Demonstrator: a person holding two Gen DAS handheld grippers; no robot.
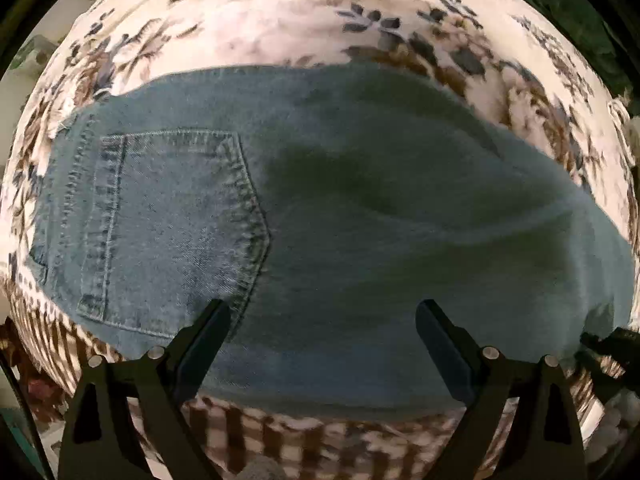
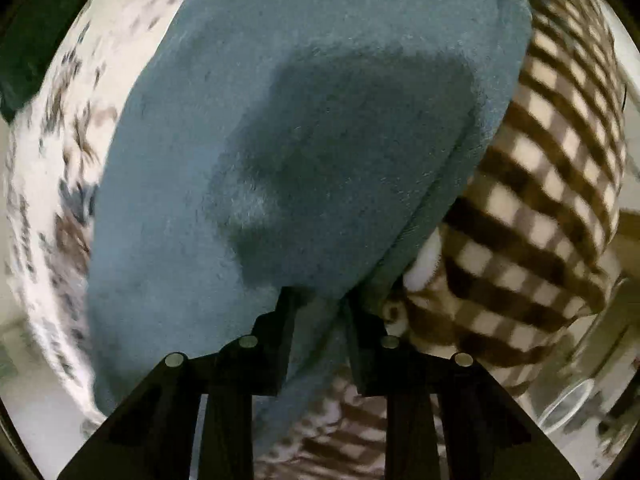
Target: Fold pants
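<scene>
pants [image 1: 320, 220]: blue denim, matt, woven twill, stitched pocket
floral cover [image 1: 260, 20]: soft cloth, matt
checked blanket [image 2: 540, 200]: fuzzy fleece-like cloth
left gripper [image 1: 322, 326]: black matt plastic, metal pins

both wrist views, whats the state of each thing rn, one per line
blue denim pants: spread flat, back pocket up, one end lifted
back pocket: flat, facing up
left gripper: open above the pants, holding nothing
right gripper: shut on the pants' edge
floral white sheet: lies under the pants
brown checked blanket: rumpled beside the pants
</scene>
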